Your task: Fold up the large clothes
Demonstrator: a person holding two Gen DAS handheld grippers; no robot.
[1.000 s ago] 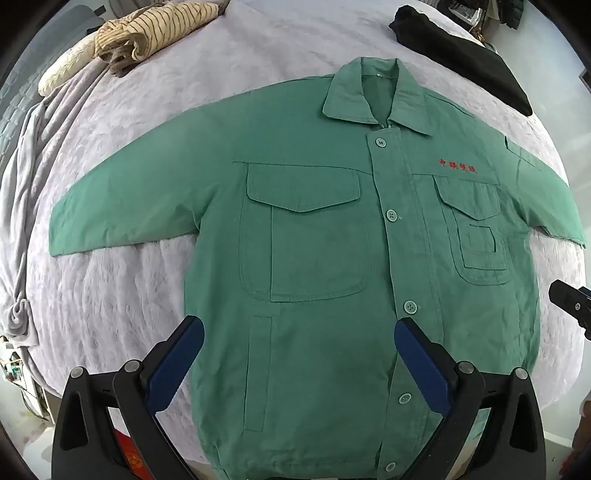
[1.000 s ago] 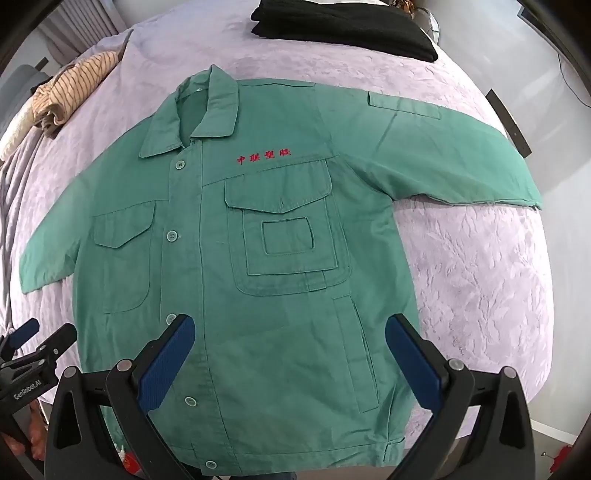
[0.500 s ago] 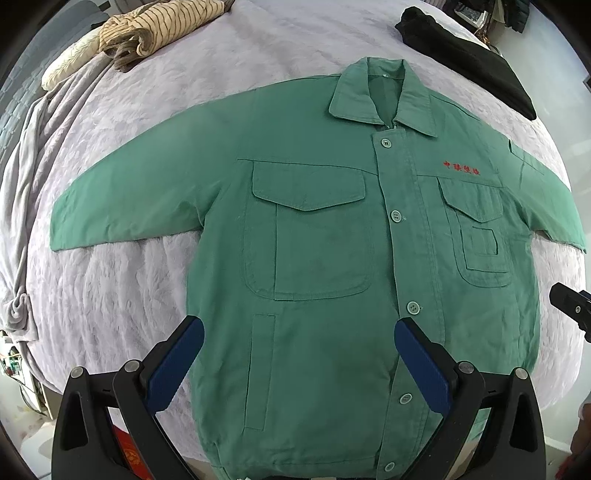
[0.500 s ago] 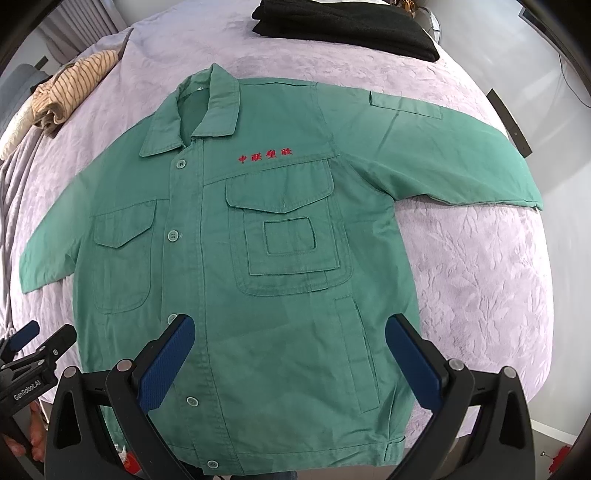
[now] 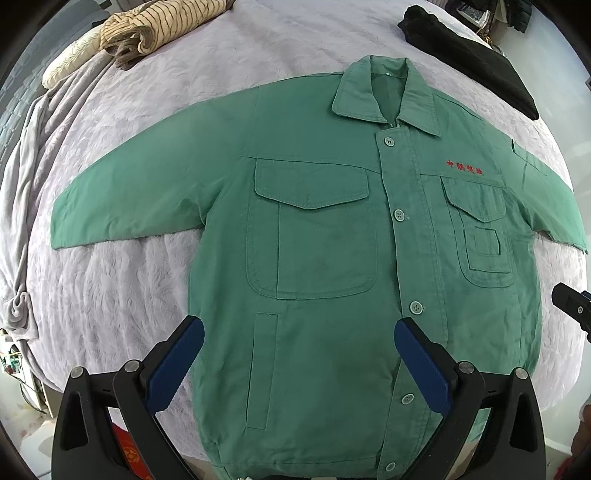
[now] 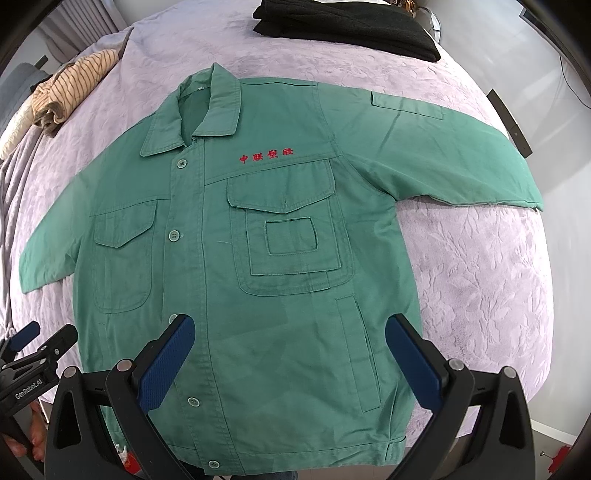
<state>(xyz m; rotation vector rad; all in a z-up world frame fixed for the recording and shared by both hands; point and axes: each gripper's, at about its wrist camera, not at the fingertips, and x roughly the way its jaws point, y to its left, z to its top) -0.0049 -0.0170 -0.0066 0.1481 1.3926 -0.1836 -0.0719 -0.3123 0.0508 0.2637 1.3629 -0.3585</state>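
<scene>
Green jacket [image 5: 325,258] lies flat, buttoned, mid-bed [image 5: 110,314], red embroidered characters on its chest, collar at 12 o'clock. Bare bedspread flanks both sleeves. Black clothes [image 6: 347,26] at 12, striped top [image 5: 155,26] at 10. Left gripper [image 5: 299,363] and right gripper [image 6: 290,356] hover agape over the hem, "GenRobot.AI" readable.

A bed [image 5: 229,66] under a pale lilac, leaf-patterned cover [image 6: 480,258] carries everything; at its far left corner lies a bundled tan striped garment [image 5: 159,26], touching a cream pillow [image 5: 70,62]; at the bed's far right corner lies a folded black garment [image 6: 347,26]; a grey blanket [image 5: 22,184] droops over the bed's left edge.
</scene>
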